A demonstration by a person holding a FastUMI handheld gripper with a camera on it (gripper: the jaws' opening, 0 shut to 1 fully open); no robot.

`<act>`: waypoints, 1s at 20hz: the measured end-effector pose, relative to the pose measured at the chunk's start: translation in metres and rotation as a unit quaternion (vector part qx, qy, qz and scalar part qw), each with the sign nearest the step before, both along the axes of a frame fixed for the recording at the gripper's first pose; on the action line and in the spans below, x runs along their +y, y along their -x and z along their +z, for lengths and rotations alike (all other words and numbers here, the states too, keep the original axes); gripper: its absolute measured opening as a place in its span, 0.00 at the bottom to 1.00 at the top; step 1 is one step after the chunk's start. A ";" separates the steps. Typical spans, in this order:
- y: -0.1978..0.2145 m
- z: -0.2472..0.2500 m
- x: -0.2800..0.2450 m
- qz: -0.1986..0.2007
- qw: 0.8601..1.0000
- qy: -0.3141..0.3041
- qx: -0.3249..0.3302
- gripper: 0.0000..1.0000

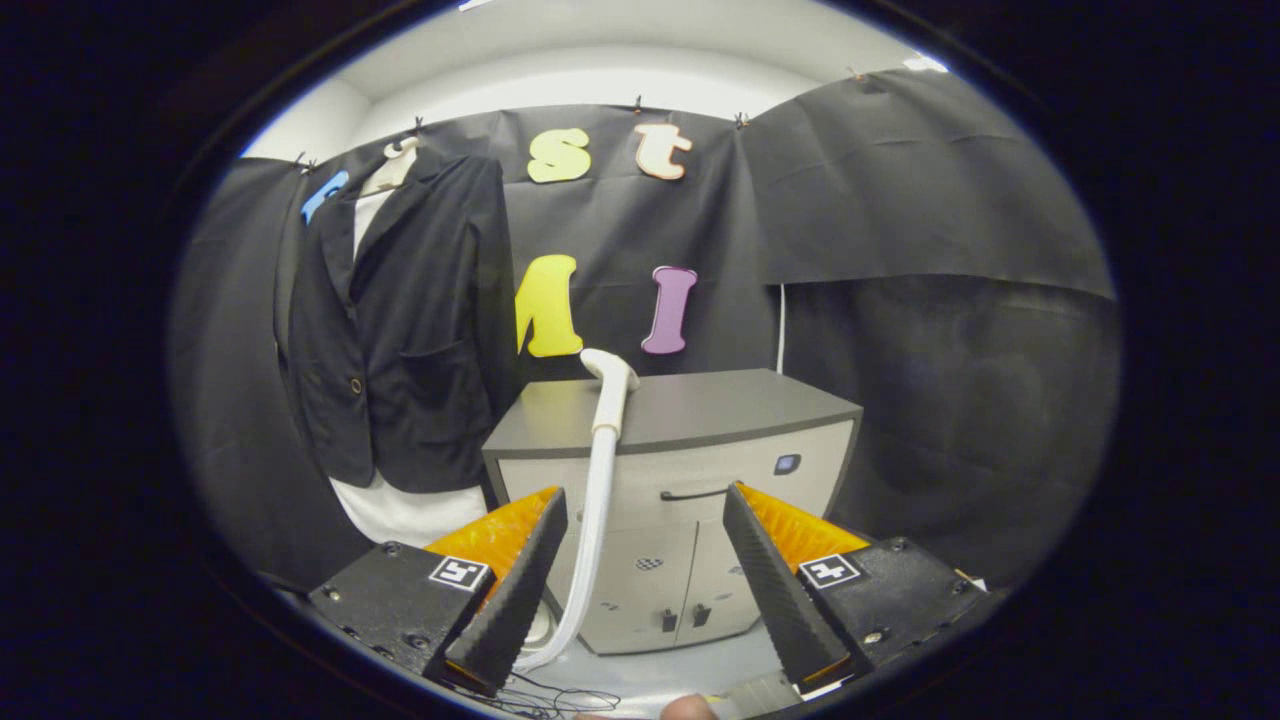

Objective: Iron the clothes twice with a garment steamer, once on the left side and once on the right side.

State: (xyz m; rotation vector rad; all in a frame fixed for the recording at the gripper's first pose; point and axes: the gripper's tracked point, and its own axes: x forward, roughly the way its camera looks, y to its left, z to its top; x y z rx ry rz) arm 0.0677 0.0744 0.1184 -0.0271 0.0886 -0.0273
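A black jacket point(400, 320) over a white shirt hangs on a hanger against the booth wall, to the left of a cabinet. The white garment steamer point(606, 400) stands upright in front of the cabinet, its head at the top and its white hose point(585, 560) running down to the floor. My gripper point(645, 515) is open, well short of the steamer. The hose passes just inside the left finger point(515, 585), and the steamer head is beyond the fingers. Nothing is held between them.
A grey-topped cabinet point(690, 410) with a drawer handle and two lower doors stands beyond the fingers. Black cloth walls close in on the left, back and right. Thin dark cables point(550, 695) lie on the pale floor near the fingers.
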 end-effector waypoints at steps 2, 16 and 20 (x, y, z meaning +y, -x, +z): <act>-0.028 0.006 0.007 0.010 1.000 -0.007 0.024 0.98; -0.219 0.021 0.018 0.082 0.977 -0.020 0.195 0.98; -0.252 0.016 0.021 0.084 0.968 -0.022 0.234 0.97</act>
